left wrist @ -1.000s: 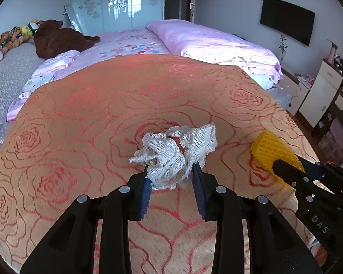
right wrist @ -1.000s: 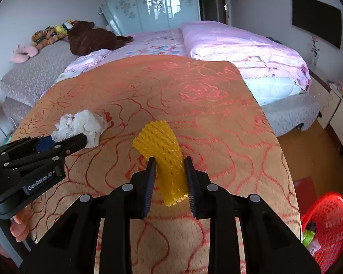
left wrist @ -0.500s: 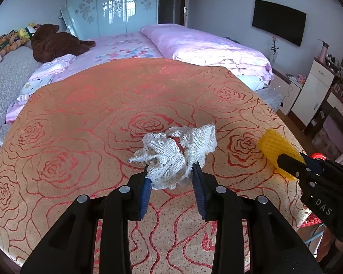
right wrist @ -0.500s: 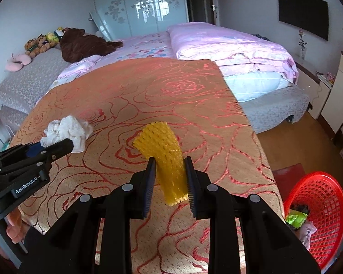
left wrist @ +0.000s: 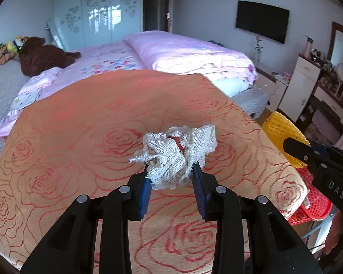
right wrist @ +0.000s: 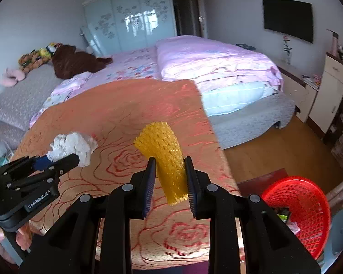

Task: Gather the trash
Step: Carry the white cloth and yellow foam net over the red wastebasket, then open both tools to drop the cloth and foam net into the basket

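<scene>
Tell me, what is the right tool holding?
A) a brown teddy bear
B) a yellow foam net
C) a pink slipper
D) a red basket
B: the right tool is shut on the yellow foam net, which sticks up between its blue pads above the orange rose-patterned cover.

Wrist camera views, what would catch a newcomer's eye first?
Probably the crumpled white mesh wad clamped in the left gripper and the yellow foam net sleeve clamped in the right gripper, both above the orange rose-patterned cloth. A red plastic basket sits on the floor, lower right.
</scene>
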